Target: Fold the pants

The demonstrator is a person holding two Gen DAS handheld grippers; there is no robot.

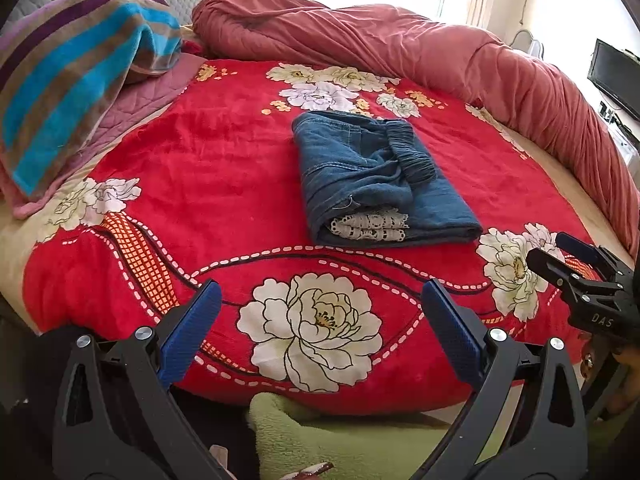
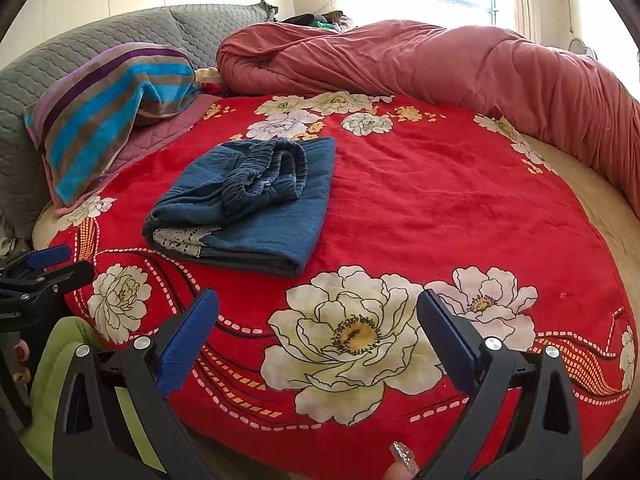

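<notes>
Blue denim pants (image 1: 372, 176) lie folded into a compact bundle on the red floral blanket (image 1: 224, 200), elastic waistband on top and white lace trim at the near end. They also show in the right wrist view (image 2: 256, 204). My left gripper (image 1: 320, 300) is open and empty, held back near the bed's front edge, well short of the pants. My right gripper (image 2: 318, 312) is open and empty, also near the front edge, to the right of the pants. Each gripper shows in the other's view: the right gripper (image 1: 560, 252) at the right edge, the left gripper (image 2: 60, 264) at the left edge.
A rolled pink-red duvet (image 1: 440, 48) runs along the back and right of the round bed. A striped towel on a pillow (image 1: 72, 84) lies at the left by a grey quilted headboard (image 2: 100, 36). A green fleece (image 1: 340, 440) lies below the front edge. A monitor (image 1: 616, 76) stands far right.
</notes>
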